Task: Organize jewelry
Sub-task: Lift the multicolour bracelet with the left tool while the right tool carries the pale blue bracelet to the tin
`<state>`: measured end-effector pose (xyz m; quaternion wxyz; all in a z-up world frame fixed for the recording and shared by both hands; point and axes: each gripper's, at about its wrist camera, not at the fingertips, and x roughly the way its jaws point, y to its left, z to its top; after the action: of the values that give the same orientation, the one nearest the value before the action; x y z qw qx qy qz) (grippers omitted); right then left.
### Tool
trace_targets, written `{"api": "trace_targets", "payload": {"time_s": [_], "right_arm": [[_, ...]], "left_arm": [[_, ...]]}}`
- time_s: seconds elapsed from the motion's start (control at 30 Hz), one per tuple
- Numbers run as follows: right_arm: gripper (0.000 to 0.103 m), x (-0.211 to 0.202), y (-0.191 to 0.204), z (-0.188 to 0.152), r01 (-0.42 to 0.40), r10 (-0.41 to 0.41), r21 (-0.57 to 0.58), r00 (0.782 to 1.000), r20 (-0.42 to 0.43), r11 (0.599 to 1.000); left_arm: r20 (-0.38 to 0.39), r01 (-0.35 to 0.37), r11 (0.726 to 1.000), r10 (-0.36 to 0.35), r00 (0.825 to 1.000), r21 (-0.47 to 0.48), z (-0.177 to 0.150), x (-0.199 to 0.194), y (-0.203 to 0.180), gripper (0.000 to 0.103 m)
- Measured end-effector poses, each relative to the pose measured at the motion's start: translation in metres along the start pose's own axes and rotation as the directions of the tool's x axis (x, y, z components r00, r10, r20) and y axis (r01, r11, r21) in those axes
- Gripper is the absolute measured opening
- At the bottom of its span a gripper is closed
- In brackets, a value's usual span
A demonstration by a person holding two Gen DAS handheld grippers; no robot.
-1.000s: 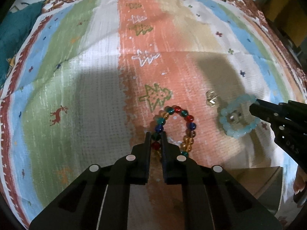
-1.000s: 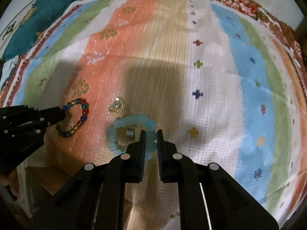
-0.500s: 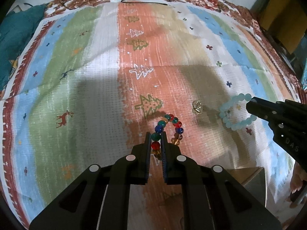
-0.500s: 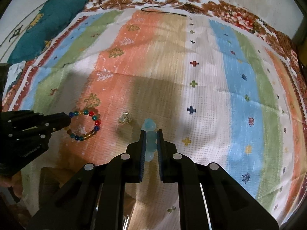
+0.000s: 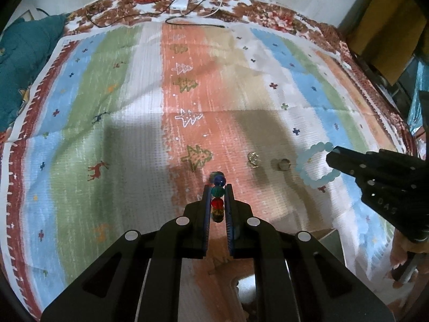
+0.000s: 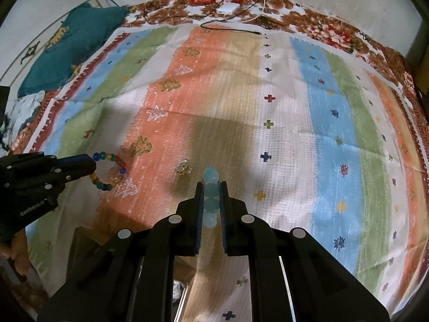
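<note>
My left gripper [image 5: 217,189] is shut on a multicoloured bead bracelet [image 5: 217,191] and holds it above the striped cloth; the bracelet also hangs from it in the right wrist view [image 6: 110,170]. My right gripper [image 6: 211,186] is shut on a pale blue bead bracelet [image 6: 210,187], lifted off the cloth; it shows in the left wrist view [image 5: 316,166] too. A small clear ring [image 5: 253,158] and a silver ring [image 5: 283,164] lie on the cloth between the grippers. Only the clear ring [image 6: 183,167] shows in the right wrist view.
A striped patterned cloth [image 5: 134,107] covers the bed. A brown box with a shiny item inside [image 5: 325,237] sits near below the grippers. A teal pillow [image 6: 69,43] lies far left. A white charger and cables [image 6: 228,7] lie at the far edge.
Both grippers have lifted their bracelets off the cloth and risen. The silver ring that lay inside the blue bracelet is left uncovered on the cloth.
</note>
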<state>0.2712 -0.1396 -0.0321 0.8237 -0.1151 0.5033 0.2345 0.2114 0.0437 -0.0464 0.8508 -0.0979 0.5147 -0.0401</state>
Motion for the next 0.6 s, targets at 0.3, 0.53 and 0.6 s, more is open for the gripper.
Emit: {"api": "trace_targets", "payload": {"time_s": [0.3,0.53,0.6], "right_arm": [[0.012,-0.010,0.003,-0.008,-0.013,0.013,-0.007,1.000,0.012,1.000],[0.012,-0.020,0.009,-0.014,-0.026,0.027,-0.019,0.999,0.026,0.999],[0.012,-0.023,0.011,-0.016,-0.029,0.030,-0.022,0.999,0.031,0.999]], "left_arm": [[0.010,0.005,1.000,-0.005,1.000,0.015,-0.007,-0.010,-0.007,0.009],[0.035,0.021,0.999,-0.022,0.999,0.030,-0.012,-0.024,-0.016,0.009],[0.045,0.027,0.999,-0.028,0.999,0.039,-0.014,-0.029,-0.021,0.009]]}}
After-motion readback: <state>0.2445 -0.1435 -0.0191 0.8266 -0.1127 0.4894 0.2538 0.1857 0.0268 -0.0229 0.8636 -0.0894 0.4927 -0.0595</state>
